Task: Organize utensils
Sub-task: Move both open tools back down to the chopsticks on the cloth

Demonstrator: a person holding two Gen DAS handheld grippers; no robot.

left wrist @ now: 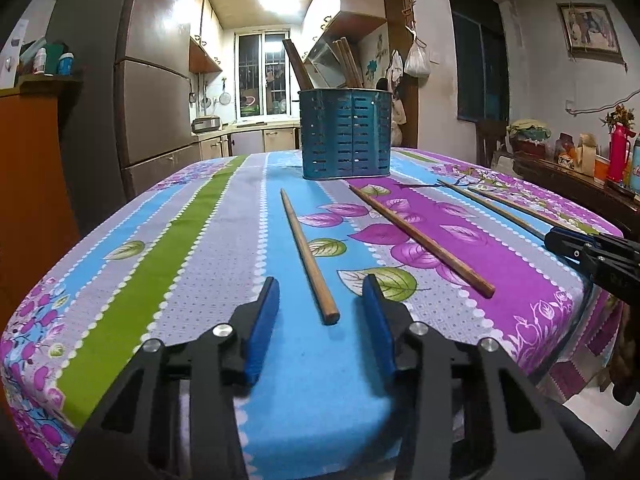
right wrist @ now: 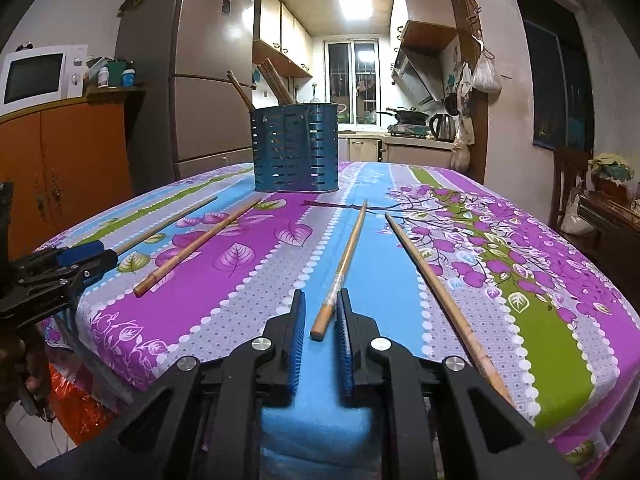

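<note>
Left wrist view: left claw (left wrist: 322, 294) low over the near edge of the desk (left wrist: 192, 248), jaws apart; the thick end of one chopstick (left wrist: 308, 256) lies between the blue pads (left wrist: 262, 320), touching neither. The right claw (left wrist: 560, 240) shows at the right edge.
Right wrist view: right claw (right wrist: 321, 312) with jaws narrowed around the near end of a pale chopstick (right wrist: 344, 264); the right pad looks to touch it, a thin gap shows at the left pad, so not yet clamped. The left claw (right wrist: 84, 256) shows at the left edge, plus a microwave (right wrist: 38, 76) on an orange cabinet (right wrist: 68, 160) that the left view lacks.
Only in the left view: a red flask (left wrist: 619, 152) and clutter on a side shelf at far right.
Chopsticks on cloth: four, all loose, lying near-to-far. Left pair: the one at the left claw and a darker one (left wrist: 420, 234) to its right. Right pair: the one at the right claw and another (right wrist: 440, 296) just right of it.
Holder: one blue slotted caddy (left wrist: 346, 134), upright at the far middle of the desk, several wooden sticks (left wrist: 348, 62) already standing in it; exact number unclear.
Edges: near ends of all four chopsticks lie close to the near desk edge.
Open room: bare striped cloth between chopsticks and caddy; wide free strips at far left and far right.
</note>
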